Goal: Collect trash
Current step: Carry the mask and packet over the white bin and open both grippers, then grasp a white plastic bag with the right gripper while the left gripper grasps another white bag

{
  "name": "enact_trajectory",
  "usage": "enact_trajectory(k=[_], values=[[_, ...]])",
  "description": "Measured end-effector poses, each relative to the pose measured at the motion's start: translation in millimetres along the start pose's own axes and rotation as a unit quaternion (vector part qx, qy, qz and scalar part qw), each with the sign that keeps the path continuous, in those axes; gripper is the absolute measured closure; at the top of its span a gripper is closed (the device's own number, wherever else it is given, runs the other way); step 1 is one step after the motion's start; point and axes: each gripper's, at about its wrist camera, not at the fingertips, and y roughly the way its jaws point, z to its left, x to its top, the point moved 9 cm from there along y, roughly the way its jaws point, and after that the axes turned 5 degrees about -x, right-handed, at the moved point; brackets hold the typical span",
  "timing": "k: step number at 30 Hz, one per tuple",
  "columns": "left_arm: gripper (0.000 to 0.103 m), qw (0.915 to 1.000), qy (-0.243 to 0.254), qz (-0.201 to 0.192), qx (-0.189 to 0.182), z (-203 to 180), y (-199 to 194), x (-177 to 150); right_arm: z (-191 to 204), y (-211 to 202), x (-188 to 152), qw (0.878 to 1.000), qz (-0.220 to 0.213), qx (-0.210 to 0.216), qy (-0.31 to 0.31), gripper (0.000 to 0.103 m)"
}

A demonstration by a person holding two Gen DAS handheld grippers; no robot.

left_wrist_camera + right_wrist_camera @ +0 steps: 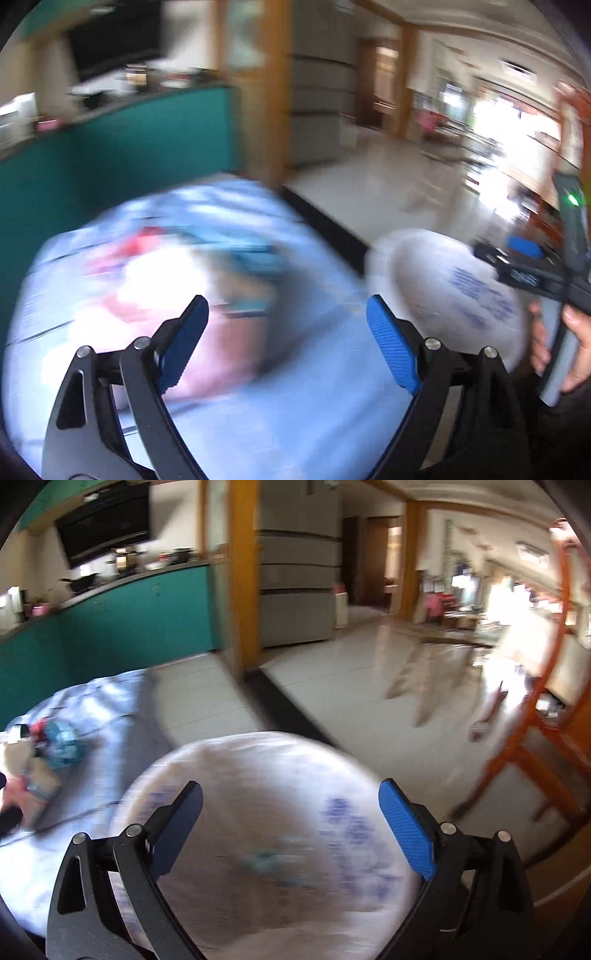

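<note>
A pale blue cloth (314, 369) covers a table and also shows in the right wrist view (92, 775). Blurred trash lies on it: red, pink and teal wrappers (159, 266), seen sharper in the right wrist view (59, 744). A round white bag with blue print (266, 830) stands beside the table and also shows in the left wrist view (461, 291). My left gripper (288, 332) is open above the cloth near the trash. My right gripper (291, 819) is open just above the white bag's opening. Both are empty.
Teal kitchen counter (129, 616) behind the table, with cookware on top. A grey fridge (299, 572) and wooden door frame stand beyond. An orange-red wooden chair (546, 720) stands at the right. Glossy tiled floor (351, 686) stretches ahead.
</note>
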Motion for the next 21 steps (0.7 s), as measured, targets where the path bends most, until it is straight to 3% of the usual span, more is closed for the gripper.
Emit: enact_trajectory(k=[3, 7, 10, 12, 16, 21], values=[[0.016, 0.9953, -0.059, 0.011, 0.076, 74.0, -22.7, -15.6, 63.1, 4.5, -0.1, 0.996, 0.011, 0.08, -0.031, 0.009], [0.016, 0.9828, -0.134, 0.038, 0.122, 138.2, -45.2, -44.0, 171.6, -14.2, 7.5, 0.974, -0.007, 0.203, -0.1, 0.009], [0.016, 0.9778, -0.161, 0.042, 0.128, 155.8, -57.4, -53.2, 239.6, -30.7, 18.7, 0.954, -0.028, 0.265, -0.136, 0.009], [0.016, 0.9779, -0.161, 0.044, 0.126, 159.4, -58.0, -56.4, 273.0, -32.5, 23.5, 0.946, -0.032, 0.283, -0.156, 0.009], [0.012, 0.9817, -0.138, 0.042, 0.124, 158.8, -58.3, -59.1, 319.2, -22.7, 21.6, 0.934, 0.002, 0.311, -0.178, 0.01], [0.007, 0.9861, -0.118, 0.046, 0.107, 153.6, -42.3, -60.7, 334.8, -19.9, 5.8, 0.926, 0.032, 0.319, -0.198, 0.058]])
